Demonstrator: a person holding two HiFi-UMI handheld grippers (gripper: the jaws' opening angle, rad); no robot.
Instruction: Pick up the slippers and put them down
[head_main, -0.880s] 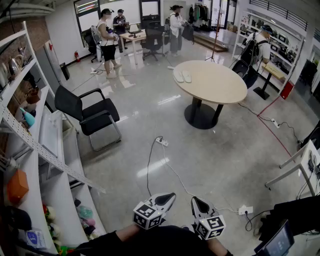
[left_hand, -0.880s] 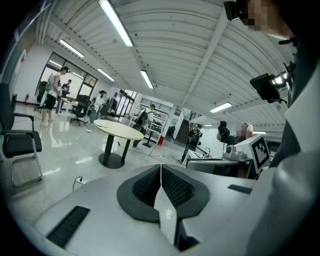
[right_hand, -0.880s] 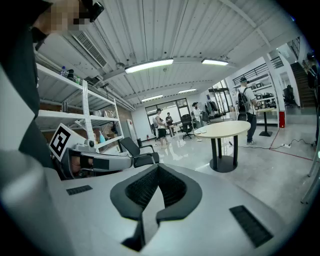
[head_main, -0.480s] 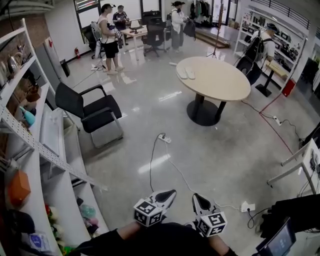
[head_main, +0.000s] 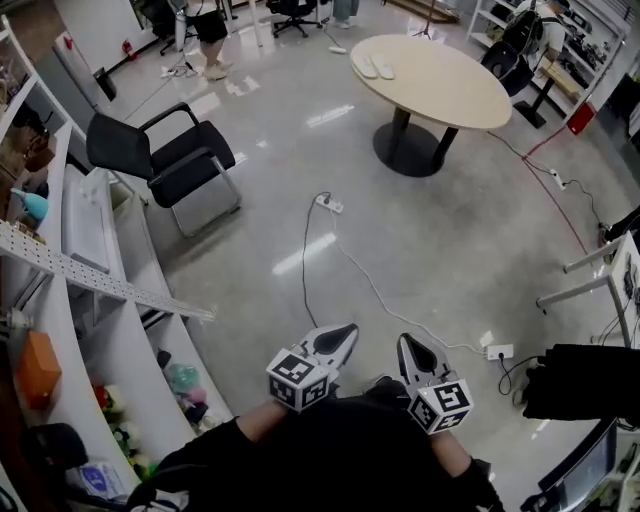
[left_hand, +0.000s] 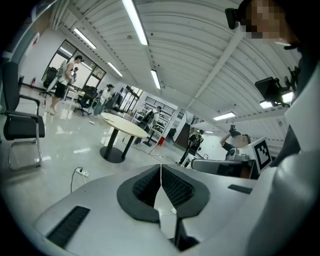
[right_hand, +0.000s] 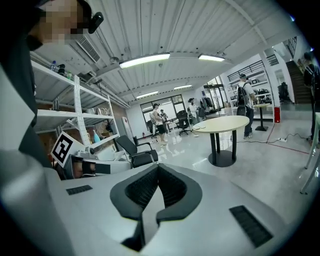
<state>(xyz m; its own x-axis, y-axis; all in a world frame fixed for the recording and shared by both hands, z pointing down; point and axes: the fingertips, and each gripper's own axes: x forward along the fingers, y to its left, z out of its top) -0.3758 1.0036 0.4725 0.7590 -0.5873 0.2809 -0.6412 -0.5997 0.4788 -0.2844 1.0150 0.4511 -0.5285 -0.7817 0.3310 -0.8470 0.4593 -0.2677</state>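
Left gripper (head_main: 343, 333) and right gripper (head_main: 409, 347) were both empty with jaws together, carried low by the body, presumably because the slippers (head_main: 372, 66) lay well away, side by side on the round table (head_main: 455, 95). No readable writing showed, only square patterns on the cubes (head_main: 298, 378).

Glossy grey floor (head_main: 450, 250), round beige table (head_main: 450, 90) on black pedestal (head_main: 410, 153), 1 black armchair (head_main: 165, 155), white shelving (head_main: 90, 290) left, strip lights (left_hand: 135, 22) overhead.
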